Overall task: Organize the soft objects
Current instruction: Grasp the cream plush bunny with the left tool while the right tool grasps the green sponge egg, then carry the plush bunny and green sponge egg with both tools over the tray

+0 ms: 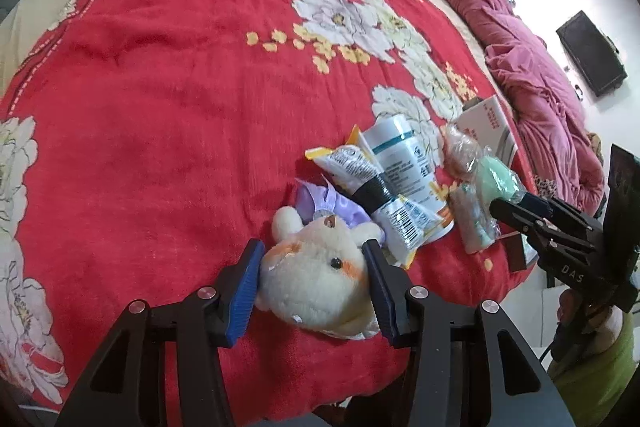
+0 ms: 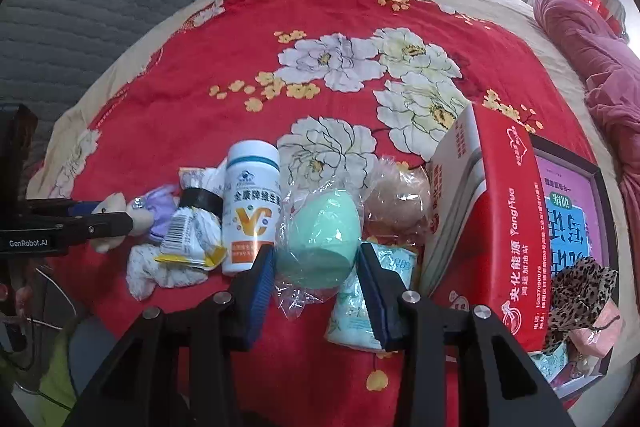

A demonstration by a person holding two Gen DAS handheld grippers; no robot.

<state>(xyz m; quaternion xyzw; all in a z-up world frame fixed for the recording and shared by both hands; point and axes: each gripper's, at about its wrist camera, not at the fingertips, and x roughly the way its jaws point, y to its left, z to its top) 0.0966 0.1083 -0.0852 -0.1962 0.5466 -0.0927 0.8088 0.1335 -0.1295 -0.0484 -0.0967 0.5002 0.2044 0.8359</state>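
A cream plush toy point(image 1: 316, 279) in a purple dress lies on the red floral blanket point(image 1: 180, 99). My left gripper point(image 1: 314, 285) is around its head, blue pads touching both sides; the toy also shows in the right wrist view point(image 2: 120, 215). My right gripper point(image 2: 316, 291) is around a green sponge in clear wrap point(image 2: 320, 243), pads at its sides, and the sponge rests on the blanket. A beige wrapped sponge point(image 2: 396, 203) and a light-blue tissue pack point(image 2: 360, 311) lie beside it.
A white vitamin bottle point(image 2: 250, 203) and snack packets bound with black tape point(image 2: 192, 227) lie between the toy and the sponge. A red box point(image 2: 496, 227), a framed picture point(image 2: 572, 227) and a leopard-print pouch point(image 2: 580, 291) stand at right. A pink duvet point(image 1: 532, 67) lies beyond.
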